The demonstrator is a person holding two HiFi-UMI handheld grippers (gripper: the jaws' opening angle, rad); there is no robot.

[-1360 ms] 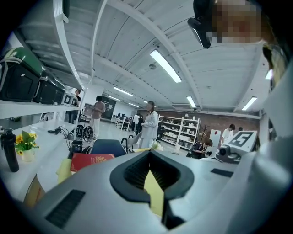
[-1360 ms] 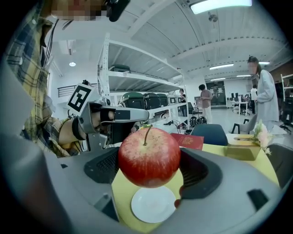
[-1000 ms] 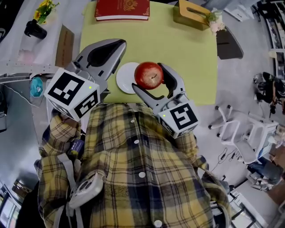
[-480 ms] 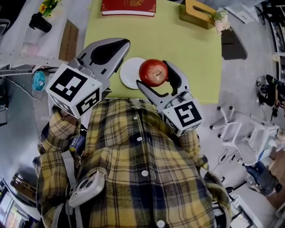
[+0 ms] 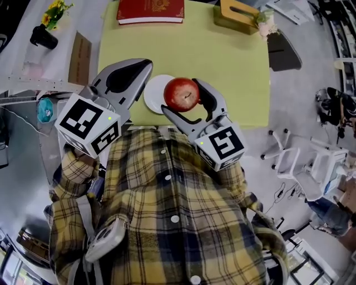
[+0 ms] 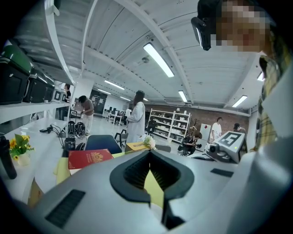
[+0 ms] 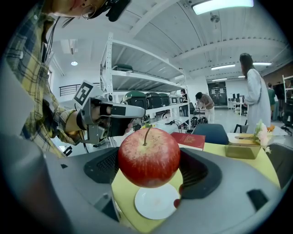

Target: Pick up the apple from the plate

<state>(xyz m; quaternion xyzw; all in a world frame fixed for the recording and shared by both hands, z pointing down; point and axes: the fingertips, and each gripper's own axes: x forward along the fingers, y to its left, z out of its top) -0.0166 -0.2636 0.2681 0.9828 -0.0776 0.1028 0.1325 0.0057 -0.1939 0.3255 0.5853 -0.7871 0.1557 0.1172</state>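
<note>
Yellow-green table [image 5: 233, 67], apple [image 5: 181, 93] up off the white plate [image 5: 153, 98].
The apple's clamped in the right gripper [image 5: 179, 96], in the air just above the plate; the left gripper [image 5: 147, 63] hangs beside it, jaws together.

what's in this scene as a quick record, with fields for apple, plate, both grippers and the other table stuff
apple: red, stem up, clamped between the right jaws, held in the air clear of the plate
plate: small, white, bare, on the yellow table
right hand-held gripper: shut on the apple
left hand-held gripper: jaws together, nothing between them
far table edge: red book, wooden box
task state: apple off the plate
</note>
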